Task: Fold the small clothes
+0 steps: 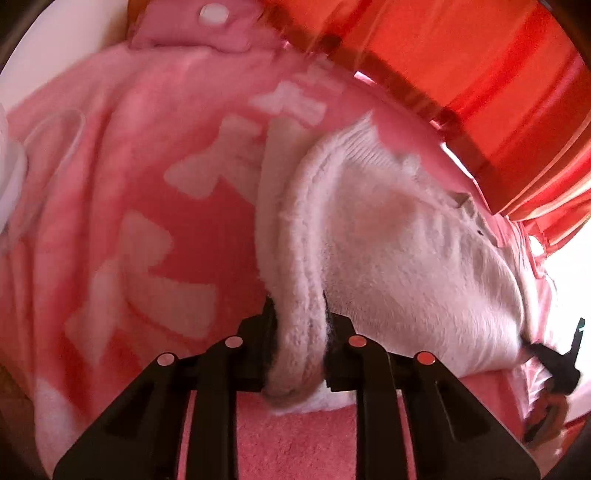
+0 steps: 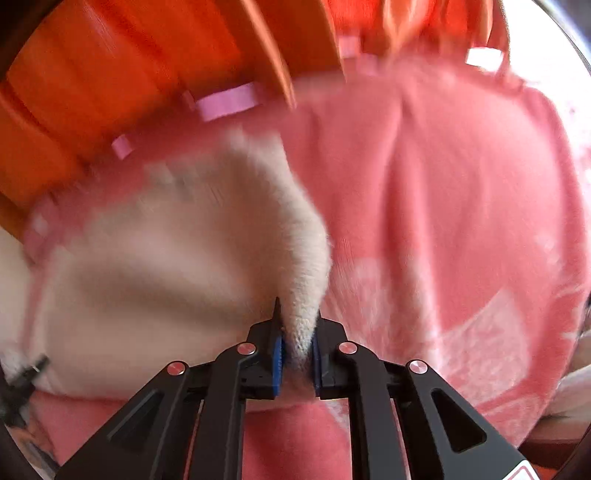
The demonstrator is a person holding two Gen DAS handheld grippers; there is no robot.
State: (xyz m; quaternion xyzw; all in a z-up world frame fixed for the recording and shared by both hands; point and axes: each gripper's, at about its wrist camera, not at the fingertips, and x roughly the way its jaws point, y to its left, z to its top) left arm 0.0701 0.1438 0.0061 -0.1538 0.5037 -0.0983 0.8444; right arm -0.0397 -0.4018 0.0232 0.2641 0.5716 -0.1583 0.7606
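Note:
A small pink fleece garment (image 1: pixel 147 192) with white bone shapes and a white fuzzy inner side (image 1: pixel 388 240) fills both views. My left gripper (image 1: pixel 297 321) is shut on a fold of its white edge. My right gripper (image 2: pixel 297 325) is shut on another fold of the same white edge (image 2: pixel 306 258). The pink outer side (image 2: pixel 443 206) spreads to the right in the right wrist view. The other gripper shows at the frame edge in each view, in the left wrist view (image 1: pixel 557 358) and in the right wrist view (image 2: pixel 26 373). The right wrist view is blurred.
An orange-red slatted crate wall (image 1: pixel 461 66) stands just behind the garment and also shows in the right wrist view (image 2: pixel 110 81). A pink tab with a white snap button (image 1: pixel 214 14) lies at the garment's far end. A white surface (image 1: pixel 55 40) shows at far left.

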